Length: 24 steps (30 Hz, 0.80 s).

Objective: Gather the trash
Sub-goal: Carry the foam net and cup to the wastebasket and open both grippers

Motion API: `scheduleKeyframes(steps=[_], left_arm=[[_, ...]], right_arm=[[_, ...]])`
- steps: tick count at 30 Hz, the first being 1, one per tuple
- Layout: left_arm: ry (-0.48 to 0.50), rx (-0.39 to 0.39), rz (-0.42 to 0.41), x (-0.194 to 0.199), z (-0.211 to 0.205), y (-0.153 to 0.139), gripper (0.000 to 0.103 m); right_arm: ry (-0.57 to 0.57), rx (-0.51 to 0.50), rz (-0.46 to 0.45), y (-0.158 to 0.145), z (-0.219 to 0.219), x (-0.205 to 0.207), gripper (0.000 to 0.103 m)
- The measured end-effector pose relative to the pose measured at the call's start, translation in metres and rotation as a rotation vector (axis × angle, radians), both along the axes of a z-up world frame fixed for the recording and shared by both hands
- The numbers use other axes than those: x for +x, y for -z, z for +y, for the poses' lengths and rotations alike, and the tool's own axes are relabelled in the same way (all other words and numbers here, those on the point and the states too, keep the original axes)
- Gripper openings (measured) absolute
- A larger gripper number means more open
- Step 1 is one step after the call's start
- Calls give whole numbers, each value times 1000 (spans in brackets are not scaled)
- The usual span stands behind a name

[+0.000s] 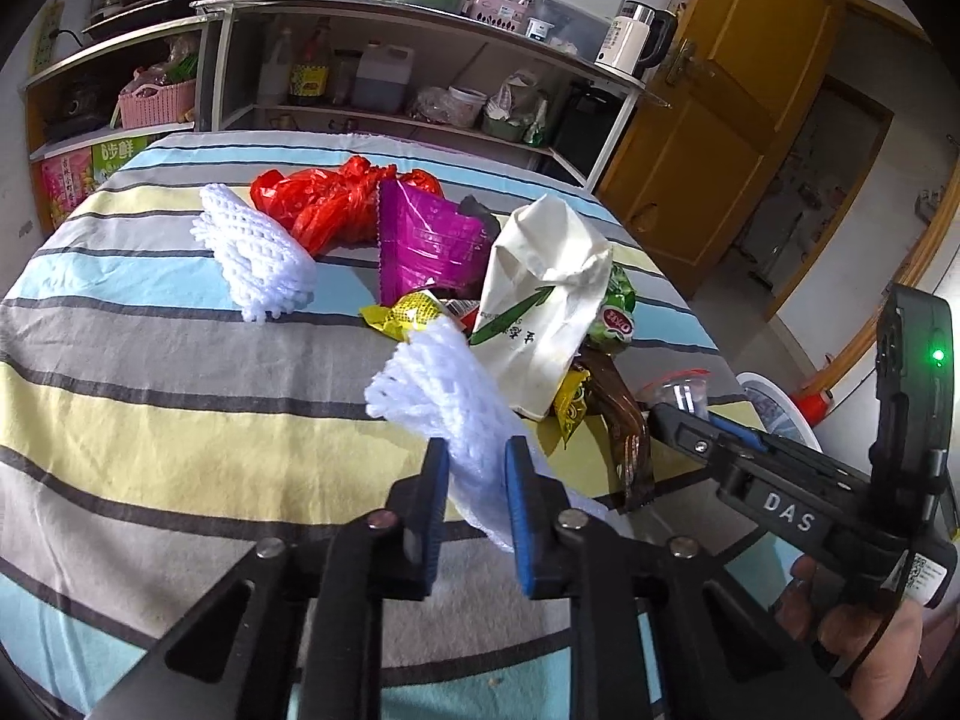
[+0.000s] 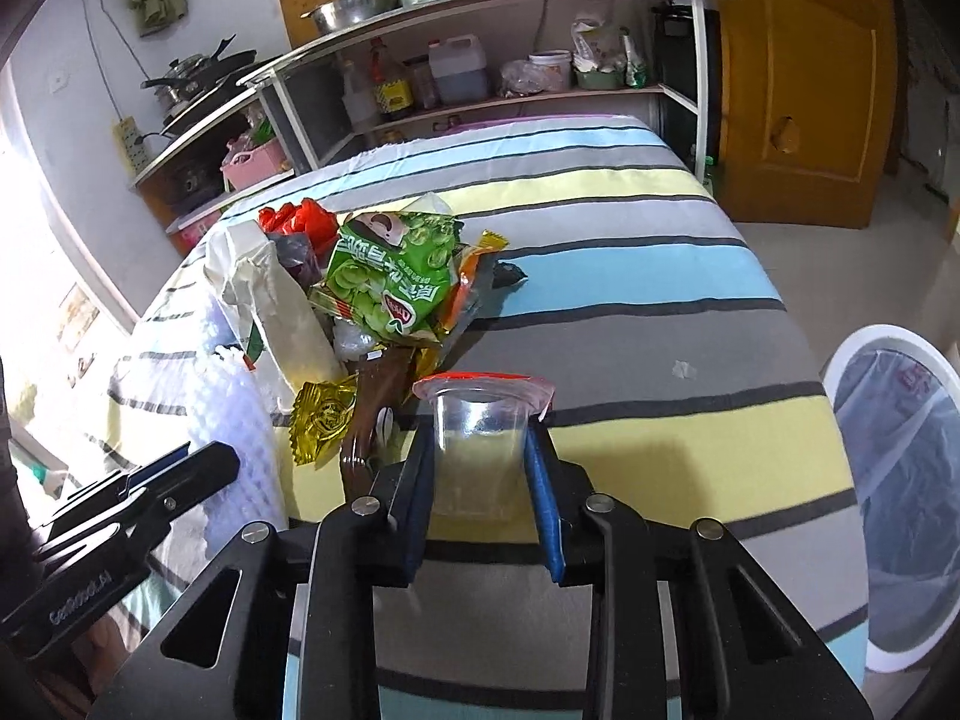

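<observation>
Now our right tongs (image 2: 480, 468) clench the clear cup (image 2: 480, 420), the bin (image 2: 888, 456) just right of them; our left tongs (image 1: 477, 498) clench a foam net (image 1: 456, 414).

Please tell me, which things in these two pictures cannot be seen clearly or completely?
- Trash bin, right wrist view: cut off by the picture's right edge; contents unclear through its liner.
- Brown wrapper, left wrist view: partly covered by the paper bag and right gripper.
- Clear cup, right wrist view: lower part hidden between the fingers.
- Foam net, left wrist view: near end hidden behind the left gripper.
</observation>
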<state>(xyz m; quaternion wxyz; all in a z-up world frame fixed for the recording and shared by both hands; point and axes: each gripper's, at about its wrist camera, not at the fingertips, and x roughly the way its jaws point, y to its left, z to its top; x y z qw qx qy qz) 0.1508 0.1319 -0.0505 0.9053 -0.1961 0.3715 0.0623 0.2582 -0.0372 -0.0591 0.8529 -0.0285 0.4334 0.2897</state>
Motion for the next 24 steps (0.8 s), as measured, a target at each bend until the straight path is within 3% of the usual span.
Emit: scheduleKeyframes(steps=[12, 24], left_arm=[[48, 24, -17, -20, -19, -17, 14], [214, 78, -93, 4, -76, -56, 14]], right_arm=[[32, 30, -36, -23, -36, -34, 31], [136, 63, -103, -50, -105, -54, 31]])
